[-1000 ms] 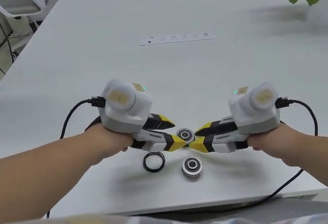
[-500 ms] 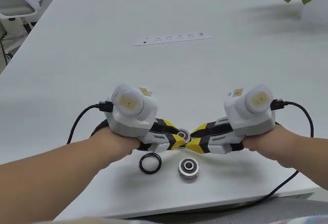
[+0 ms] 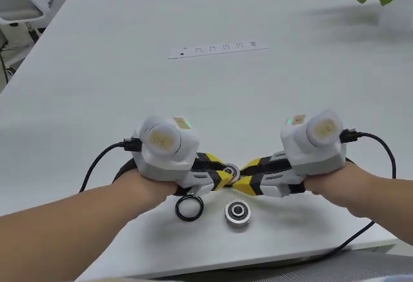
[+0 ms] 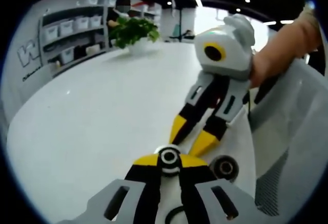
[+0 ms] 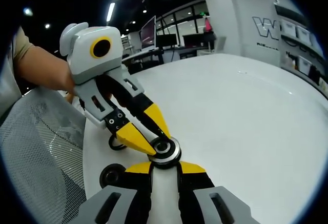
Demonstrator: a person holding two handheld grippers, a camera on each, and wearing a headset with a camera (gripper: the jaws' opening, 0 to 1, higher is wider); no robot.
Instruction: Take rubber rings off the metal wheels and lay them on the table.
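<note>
The held wheel [image 5: 165, 151] sits just above the near edge of the table [image 3: 129, 69], where the left gripper [image 5: 152, 146] and right gripper [image 4: 187, 143] meet tip to tip. The head view gives a mere sliver of it, while the right gripper view shows the left jaws pinched together on its rim at nine o'clock. The left gripper view shows the right jaws a little apart beside it, clamping or not I cannot tell. In the head view a loose rubber ring [image 3: 189, 219] lies at eight o'clock of the held wheel, a second wheel [image 3: 237, 212] at six and a power strip [image 3: 218, 50] far off at twelve.
</note>
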